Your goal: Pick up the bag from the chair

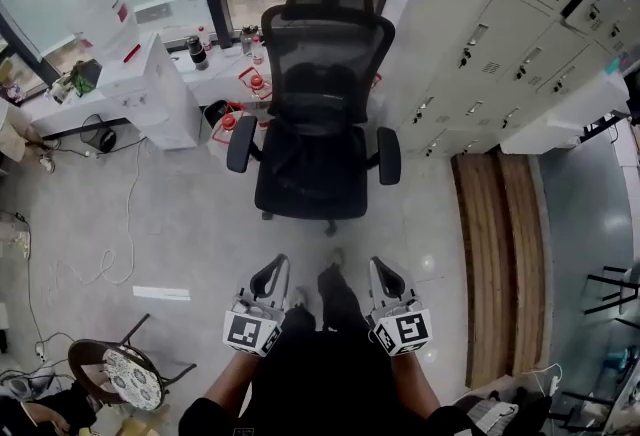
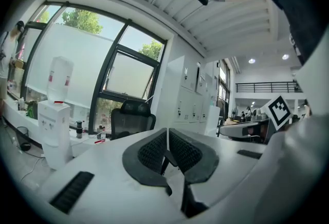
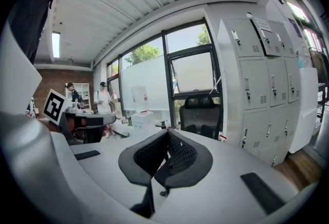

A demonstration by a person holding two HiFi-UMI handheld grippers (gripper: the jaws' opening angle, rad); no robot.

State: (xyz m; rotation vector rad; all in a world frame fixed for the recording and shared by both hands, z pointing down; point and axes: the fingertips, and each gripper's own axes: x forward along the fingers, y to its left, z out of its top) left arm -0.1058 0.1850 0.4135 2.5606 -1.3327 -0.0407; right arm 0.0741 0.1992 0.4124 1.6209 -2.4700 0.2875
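Observation:
A black mesh office chair (image 1: 315,114) stands ahead of me, in front of the window. A dark bag (image 1: 308,96) with loose straps lies on its seat and is hard to tell apart from the black upholstery. My left gripper (image 1: 270,276) and right gripper (image 1: 384,278) are held low near my body, well short of the chair. Both are shut with nothing between the jaws. The left gripper view shows its pads (image 2: 154,151) pressed together and the chair (image 2: 131,118) far off. In the right gripper view the pads (image 3: 180,153) also meet, with the chair (image 3: 200,113) beyond.
A white water dispenser (image 1: 160,89) stands left of the chair, with red-capped bottles (image 1: 234,121) beside it. White lockers (image 1: 500,34) line the right side above a wooden bench (image 1: 505,254). A cable (image 1: 110,254) trails on the floor at the left, near a small stool (image 1: 125,371).

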